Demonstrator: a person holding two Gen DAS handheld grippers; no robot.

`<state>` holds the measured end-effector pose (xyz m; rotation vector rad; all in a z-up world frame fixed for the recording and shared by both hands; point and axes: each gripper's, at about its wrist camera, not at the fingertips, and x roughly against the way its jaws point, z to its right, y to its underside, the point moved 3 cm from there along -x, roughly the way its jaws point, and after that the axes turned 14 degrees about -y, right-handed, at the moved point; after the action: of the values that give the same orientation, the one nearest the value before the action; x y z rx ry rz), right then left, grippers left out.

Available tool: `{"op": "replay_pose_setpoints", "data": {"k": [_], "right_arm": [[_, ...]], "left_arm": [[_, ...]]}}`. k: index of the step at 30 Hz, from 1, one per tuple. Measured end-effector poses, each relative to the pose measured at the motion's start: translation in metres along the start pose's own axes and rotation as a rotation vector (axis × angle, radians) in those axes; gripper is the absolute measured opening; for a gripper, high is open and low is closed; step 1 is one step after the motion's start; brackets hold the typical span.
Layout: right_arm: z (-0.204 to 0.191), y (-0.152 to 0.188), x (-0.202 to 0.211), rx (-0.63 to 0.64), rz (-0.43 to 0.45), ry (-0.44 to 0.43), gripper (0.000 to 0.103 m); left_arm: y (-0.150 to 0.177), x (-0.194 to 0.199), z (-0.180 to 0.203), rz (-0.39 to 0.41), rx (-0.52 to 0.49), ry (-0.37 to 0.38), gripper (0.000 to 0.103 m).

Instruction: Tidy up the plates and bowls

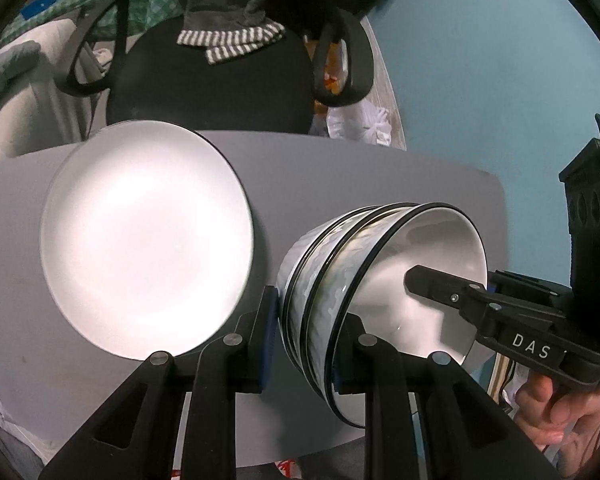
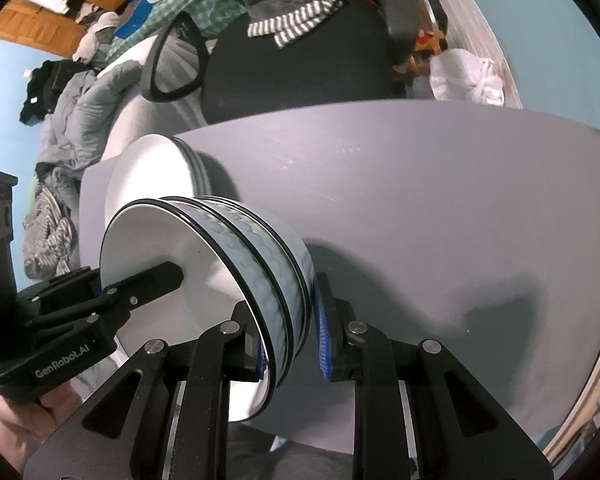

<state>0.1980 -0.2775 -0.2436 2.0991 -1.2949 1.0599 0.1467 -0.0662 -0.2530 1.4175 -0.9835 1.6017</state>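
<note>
1. Stack of bowls [image 1: 364, 280]: three nested, white inside, pale blue wave pattern outside, black rims. Tipped on its side, opening facing the right gripper's side. Whether it touches the grey table [image 1: 380, 168] or hangs just above it cannot be told.
2. Left gripper [image 1: 306, 342]: fingers straddle the walls of the stack near its lower rim, one pad outside against the outermost bowl, the other inside the opening. Pinching the stack's wall.
3. Right gripper [image 2: 288, 338]: fingers straddle the same stack [image 2: 260, 264] from the opposite side. Inner finger sits inside the opening against the rim; the outer blue pad [image 2: 324, 340] is close to the outer wall. Whether it bears on the bowl cannot be told, so the grip cannot be told.
4. From the left wrist view, one finger of the right gripper [image 1: 440, 280] reaches into the innermost bowl; a bare hand [image 1: 556, 408] holds its handle.
5. From the right wrist view, a finger of the left gripper [image 2: 148, 282] likewise lies inside the bowl opening.
6. White plates [image 1: 148, 240]: stacked flat on the table near its far left corner, just beside the bowls, apart from them. Edges of several plates [image 2: 198, 172] show in the right wrist view.
7. Beyond the table's far edge: black office chair [image 1: 212, 84] with striped grey cloth [image 1: 228, 42] draped over it.
</note>
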Motion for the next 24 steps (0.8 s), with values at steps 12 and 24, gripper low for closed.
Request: {"op": "replay_pose_setpoints", "data": {"k": [12,24], "right_arm": [[-0.053,-0.019,-0.024,0.086,-0.008,-0.002,0.020],[-0.097,-0.042,-0.077,0.145,-0.070,-0.006,0.020]], "left_arm": [[-0.007,0.018,-0.057,0.034,0.085,-0.023,0.021],[-0.022,0.005,-0.124,0.015,0.172,-0.050,0.021]]}}
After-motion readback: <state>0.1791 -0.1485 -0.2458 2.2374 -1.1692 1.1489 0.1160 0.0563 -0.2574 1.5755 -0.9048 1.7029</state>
